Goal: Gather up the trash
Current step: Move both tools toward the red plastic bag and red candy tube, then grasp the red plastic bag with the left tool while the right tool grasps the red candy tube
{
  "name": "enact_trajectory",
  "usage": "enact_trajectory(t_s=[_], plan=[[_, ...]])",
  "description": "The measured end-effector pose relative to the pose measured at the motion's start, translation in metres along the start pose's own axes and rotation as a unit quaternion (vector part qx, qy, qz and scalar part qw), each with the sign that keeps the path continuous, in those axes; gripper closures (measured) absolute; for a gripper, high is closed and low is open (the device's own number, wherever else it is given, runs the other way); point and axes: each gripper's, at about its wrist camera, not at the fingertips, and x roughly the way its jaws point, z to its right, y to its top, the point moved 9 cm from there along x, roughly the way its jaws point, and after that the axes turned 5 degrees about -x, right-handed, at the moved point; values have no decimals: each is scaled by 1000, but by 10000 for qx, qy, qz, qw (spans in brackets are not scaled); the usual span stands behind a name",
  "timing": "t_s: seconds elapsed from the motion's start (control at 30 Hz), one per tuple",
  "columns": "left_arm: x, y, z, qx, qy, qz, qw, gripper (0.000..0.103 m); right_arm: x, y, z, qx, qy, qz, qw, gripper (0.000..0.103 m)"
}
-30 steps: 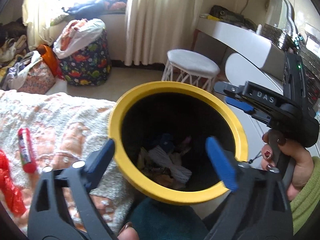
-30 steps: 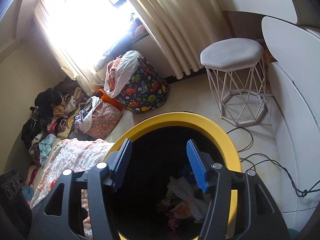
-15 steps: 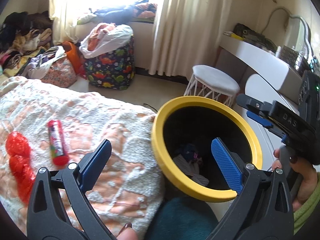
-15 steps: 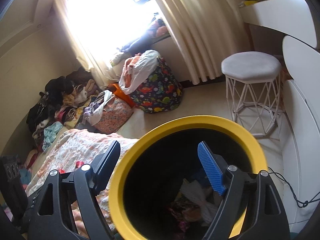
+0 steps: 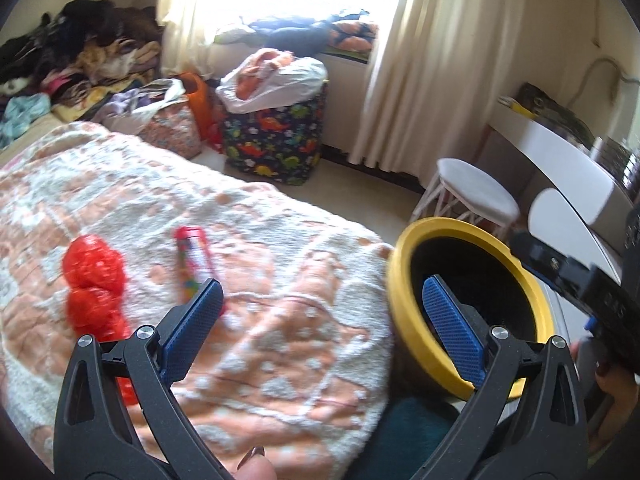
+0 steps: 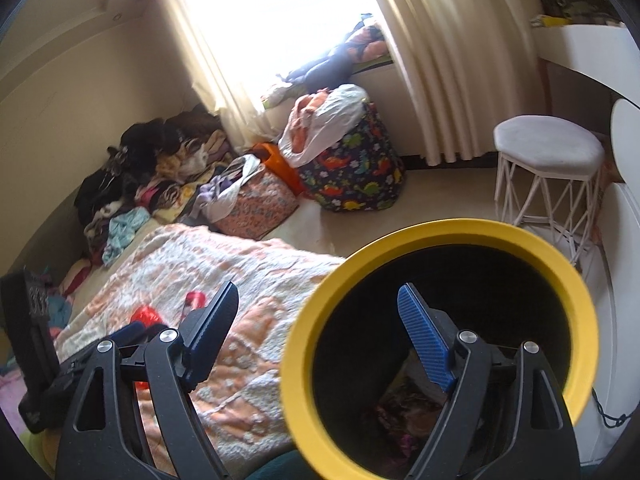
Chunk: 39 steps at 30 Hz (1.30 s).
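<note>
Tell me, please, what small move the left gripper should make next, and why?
Probably ease the left gripper forward and left toward the red candy tube on the blanket. Its jaws are open and empty, the tube lies just ahead of its left finger, and the yellow-rimmed bin stands close by for the drop.

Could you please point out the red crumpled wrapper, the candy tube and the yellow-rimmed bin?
red crumpled wrapper (image 5: 94, 276), left wrist view, upper lump.
candy tube (image 5: 193, 252), left wrist view, mid-body.
yellow-rimmed bin (image 6: 472, 229), right wrist view, far rim.
</note>
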Motion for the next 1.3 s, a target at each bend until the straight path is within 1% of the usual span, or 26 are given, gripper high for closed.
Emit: enact_trajectory(t_s=[0.2, 0.33, 0.5, 0.67, 0.73, 0.83, 0.9, 0.97, 1.03, 1.17, 1.2, 1.3], plan=[[-6, 8, -40, -272, 366, 148, 9989, 11, 14, -8, -34, -201, 218, -178, 9994, 24], [-10, 15, -74, -543, 675, 256, 9959, 11, 28, -18, -57, -328, 364, -349, 9982, 24], [-17, 20, -119, -926, 1015, 333, 9900, 11, 47, -30, -92, -608, 607, -607, 9945, 24], [-21, 17, -159, -1344, 1206, 305, 9831, 11, 69, -36, -124, -892, 828, -835, 9891, 24], [-21, 14, -172, -1527, 1198, 261, 9806, 11, 79, -42, -134, -950, 918, -945, 9867, 26], [-19, 7, -188, -1868, 1047, 140, 9767, 13, 95, -51, -149, -1014, 1035, -1176, 9824, 30], [-16, 2, -196, -2080, 956, 65, 9734, 19, 104, -57, -157, -1071, 1072, -1284, 9801, 32], [-14, -2, -200, -2176, 895, 6, 9719, 24, 114, -63, -166, -1134, 1133, -1377, 9774, 34], [-10, -6, -203, -2272, 786, -67, 9707, 28, 125, -69, -173, -1184, 1190, -1492, 9744, 38], [-3, -15, -203, -2362, 639, -201, 9694, 35, 143, -76, -176, -1211, 1147, -1646, 9722, 43], [-2, -16, -203, -2353, 636, -212, 9696, 36, 148, -77, -178, -1235, 1156, -1667, 9714, 45], [0, -17, -201, -2321, 624, -244, 9704, 37, 163, -84, -180, -1233, 1185, -1818, 9684, 59]])
